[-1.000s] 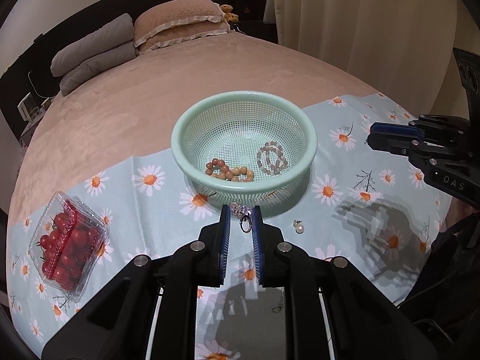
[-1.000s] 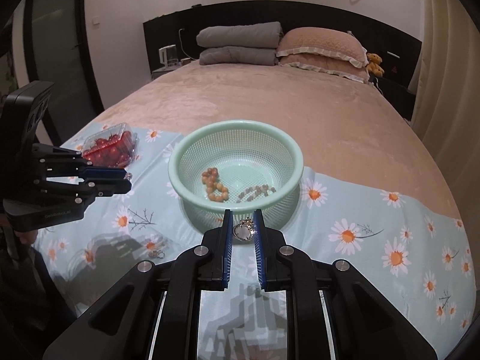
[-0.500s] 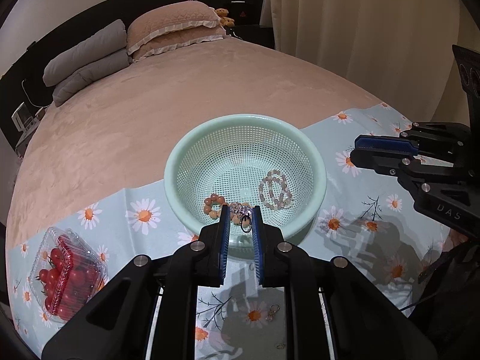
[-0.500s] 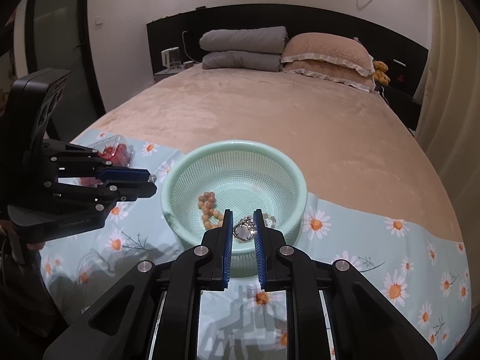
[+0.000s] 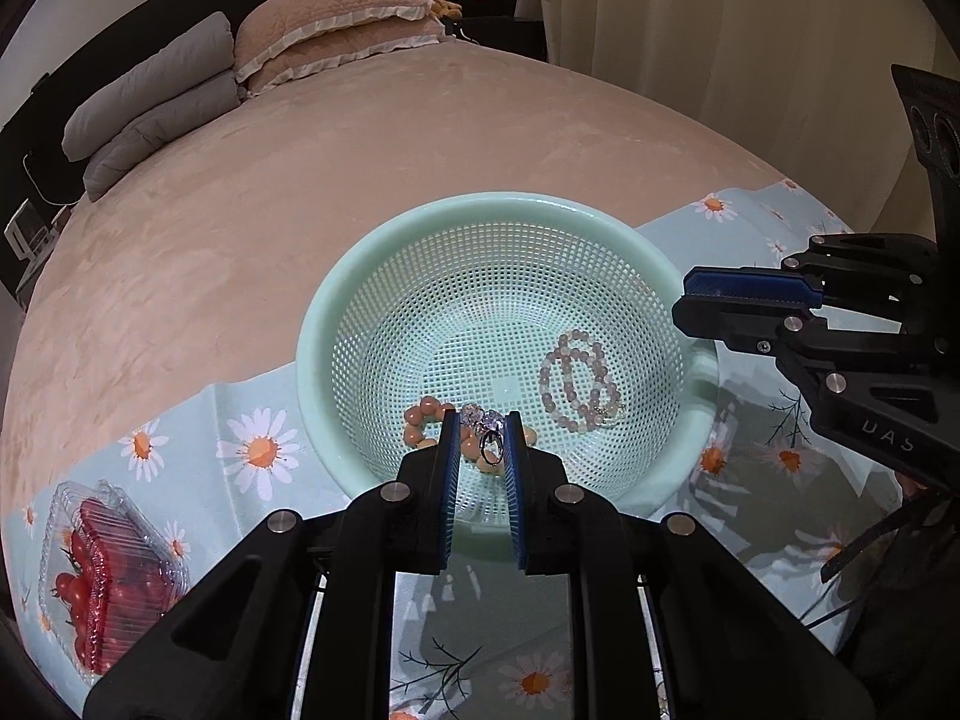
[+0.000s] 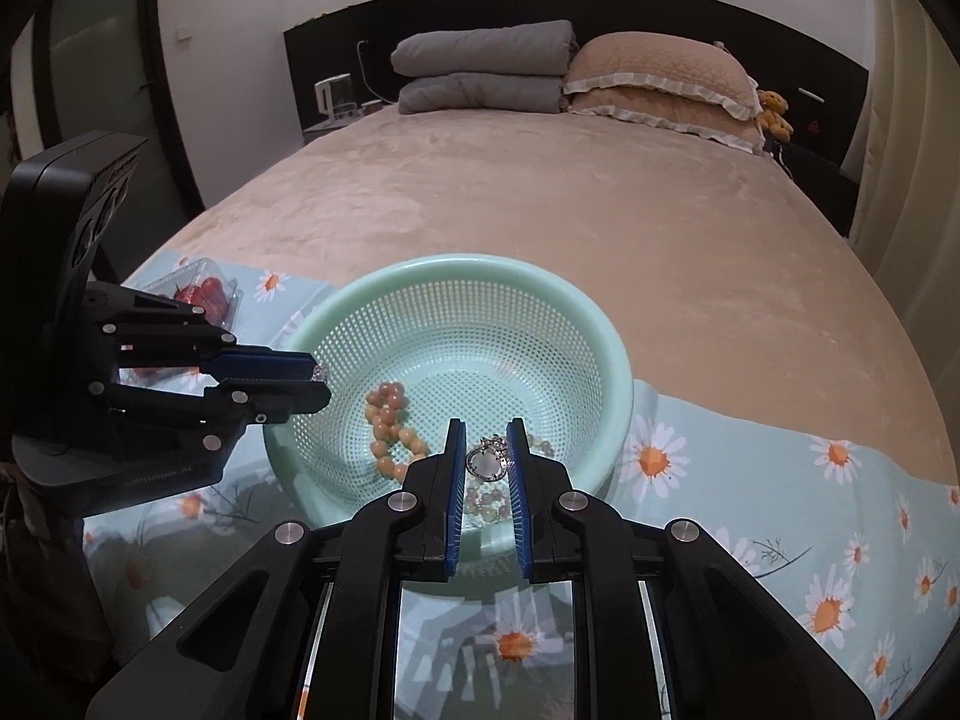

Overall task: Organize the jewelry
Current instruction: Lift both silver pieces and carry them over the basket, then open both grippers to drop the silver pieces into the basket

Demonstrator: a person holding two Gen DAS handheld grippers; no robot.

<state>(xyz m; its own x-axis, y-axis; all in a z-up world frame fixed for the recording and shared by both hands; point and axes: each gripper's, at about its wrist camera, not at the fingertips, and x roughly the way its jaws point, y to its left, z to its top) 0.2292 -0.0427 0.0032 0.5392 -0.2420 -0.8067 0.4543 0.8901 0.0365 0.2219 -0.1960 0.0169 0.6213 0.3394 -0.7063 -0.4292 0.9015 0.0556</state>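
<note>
A mint-green mesh basket (image 5: 384,252) (image 6: 618,360) stands on a daisy-print cloth on the bed. Inside lie an orange bead bracelet (image 5: 420,417) (image 6: 387,414) and a pale pink bead bracelet (image 5: 573,378). My left gripper (image 5: 483,420) is shut on a silver ring with clear stones (image 5: 487,429) and holds it over the basket's near rim. My right gripper (image 6: 486,429) is shut on a round silver pendant (image 6: 486,462) over the basket's near side. Each gripper shows in the other's view, the right one (image 5: 690,294) and the left one (image 6: 318,381), at the basket's sides.
A clear box of cherry tomatoes (image 5: 102,570) (image 6: 201,291) lies on the cloth (image 5: 252,420) left of the basket. Grey and beige pillows (image 6: 570,72) lie at the headboard. A kettle (image 6: 333,96) stands on a nightstand. Curtains hang on the right.
Both grippers have moved forward from in front of the basket to over its near rim, each still holding its piece of jewelry.
</note>
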